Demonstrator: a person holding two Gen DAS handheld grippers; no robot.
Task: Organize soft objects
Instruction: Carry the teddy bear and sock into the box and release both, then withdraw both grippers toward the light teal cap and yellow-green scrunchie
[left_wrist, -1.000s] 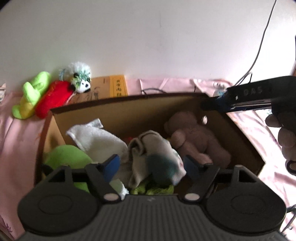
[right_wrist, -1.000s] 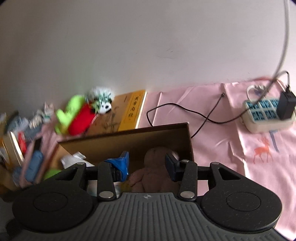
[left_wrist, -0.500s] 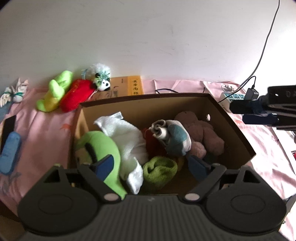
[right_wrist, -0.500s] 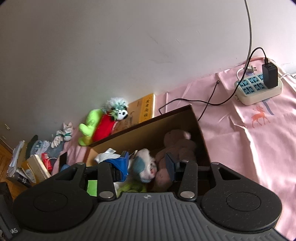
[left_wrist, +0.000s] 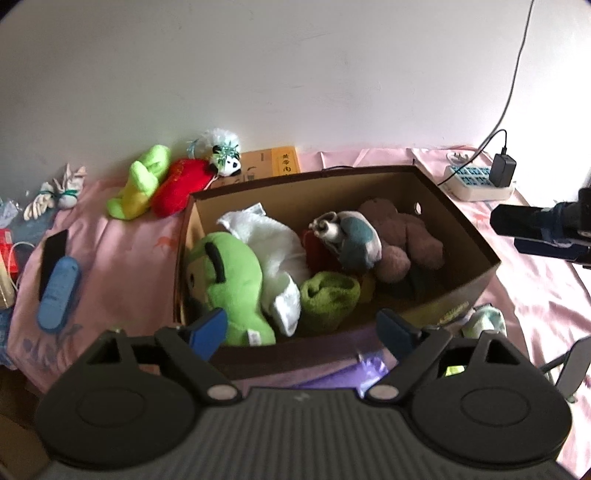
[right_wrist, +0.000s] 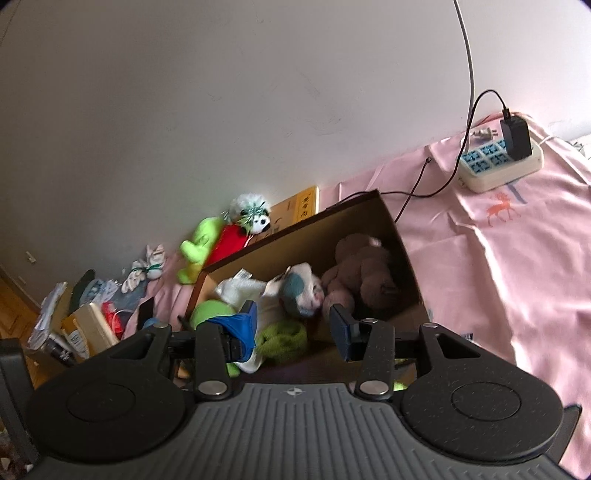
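Left wrist view, rectangular cardboard box (left_wrist: 476, 236) on pink cloth (left_wrist: 122, 240), fuzzy green frog plush (left_wrist: 229, 277), rolled sock (left_wrist: 351, 236), nubby brown bear (left_wrist: 402, 236) inside, left gripper (left_wrist: 301, 330) splayed wide, just opened, empty, right gripper (right_wrist: 293, 328) partly open, empty.

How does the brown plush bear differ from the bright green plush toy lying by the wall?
The brown plush bear lies inside the cardboard box, at its right end; the bright green plush toy lies outside it on the pink sheet. The bear is dull brown, the toy neon green and yellow. The bear rests against a rolled sock, the toy against a red plush. Both are soft toys, and neither is gripped.
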